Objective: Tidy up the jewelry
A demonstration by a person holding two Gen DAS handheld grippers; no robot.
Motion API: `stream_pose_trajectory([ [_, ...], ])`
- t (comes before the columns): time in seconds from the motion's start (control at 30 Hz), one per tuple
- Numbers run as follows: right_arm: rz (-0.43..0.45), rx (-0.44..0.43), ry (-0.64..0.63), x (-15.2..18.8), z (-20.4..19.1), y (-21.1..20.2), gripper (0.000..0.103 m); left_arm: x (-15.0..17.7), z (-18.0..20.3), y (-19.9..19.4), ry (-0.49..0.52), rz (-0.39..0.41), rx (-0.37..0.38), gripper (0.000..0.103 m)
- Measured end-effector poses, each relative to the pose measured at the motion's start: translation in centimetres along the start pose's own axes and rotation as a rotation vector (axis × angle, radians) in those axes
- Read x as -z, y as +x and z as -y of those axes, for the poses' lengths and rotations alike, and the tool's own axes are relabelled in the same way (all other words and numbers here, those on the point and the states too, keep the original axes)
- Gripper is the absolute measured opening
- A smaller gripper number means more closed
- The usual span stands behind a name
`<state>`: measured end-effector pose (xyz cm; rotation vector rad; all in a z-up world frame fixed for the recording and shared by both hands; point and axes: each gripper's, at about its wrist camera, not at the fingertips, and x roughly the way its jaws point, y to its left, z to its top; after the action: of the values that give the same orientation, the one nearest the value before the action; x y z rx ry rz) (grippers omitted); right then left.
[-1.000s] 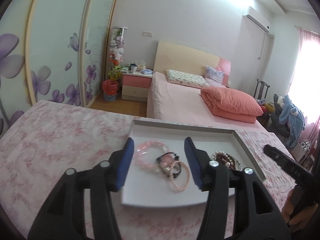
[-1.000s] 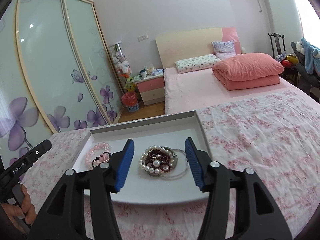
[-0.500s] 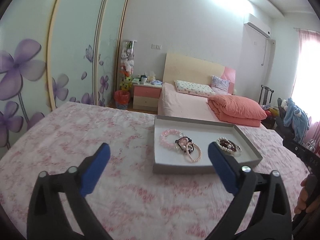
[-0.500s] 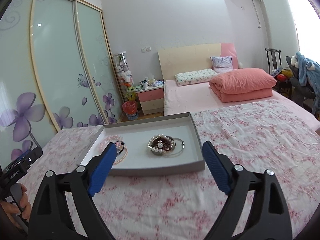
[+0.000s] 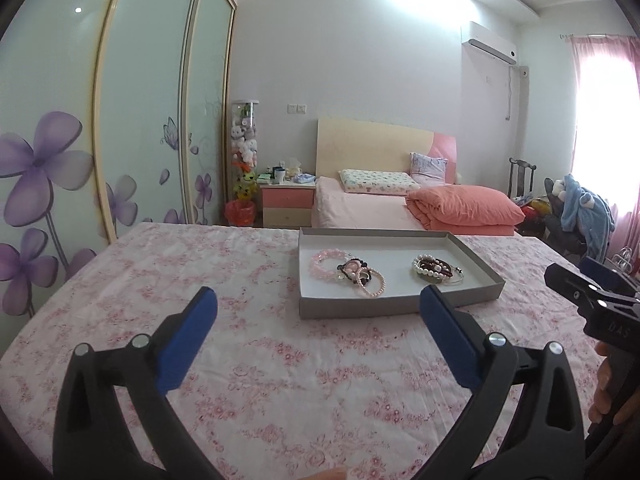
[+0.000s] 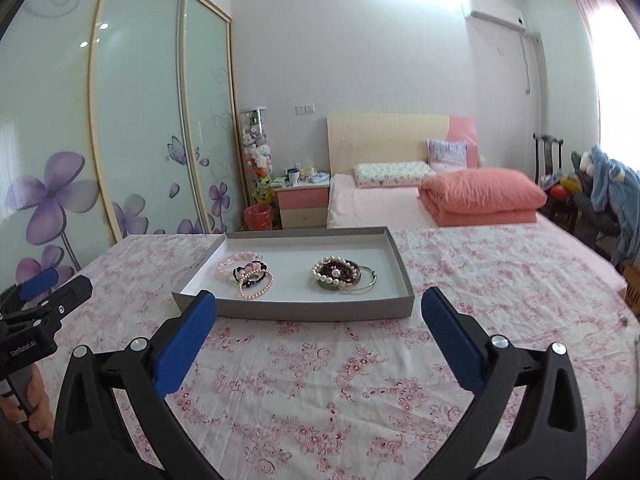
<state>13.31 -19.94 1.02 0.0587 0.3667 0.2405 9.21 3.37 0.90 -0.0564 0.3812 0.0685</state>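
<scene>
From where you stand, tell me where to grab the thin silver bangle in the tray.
Take the silver bangle on its free arc at the right, coming from above with the right tool. It lies flat, and its left side is tucked against the pearl-and-dark-bead pile, so only that outer arc looks clear to pinch.

Both grippers hover side by side, tilted slightly downward. The left gripper [image 5: 318,302] stands spread wide with nothing between its blue pads [image 5: 188,342]. The right gripper [image 6: 319,306] has just been opening and gapes equally wide, holding nothing.
</scene>
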Motion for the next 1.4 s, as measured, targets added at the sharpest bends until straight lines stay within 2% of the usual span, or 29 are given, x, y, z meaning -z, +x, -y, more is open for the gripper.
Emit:
stream_pose_trajectory([
  [0.17, 0.013, 0.002, 0.004, 0.8, -0.3, -0.8, 0.101, 0.3, -0.4, -0.2, -0.031, -0.003, 0.004, 0.099],
  [0.47, -0.012, 0.012, 0.025, 1.8, 0.3, -0.6, 0.101, 1.1, -0.2, -0.6, -0.013, 0.005, -0.007, 0.099],
  [1.4, -0.02, 0.003, 0.03, 2.1, 0.1, -0.5, 0.101, 1.8, 0.2, 0.5, -0.009, -0.026, 0.001, 0.099],
])
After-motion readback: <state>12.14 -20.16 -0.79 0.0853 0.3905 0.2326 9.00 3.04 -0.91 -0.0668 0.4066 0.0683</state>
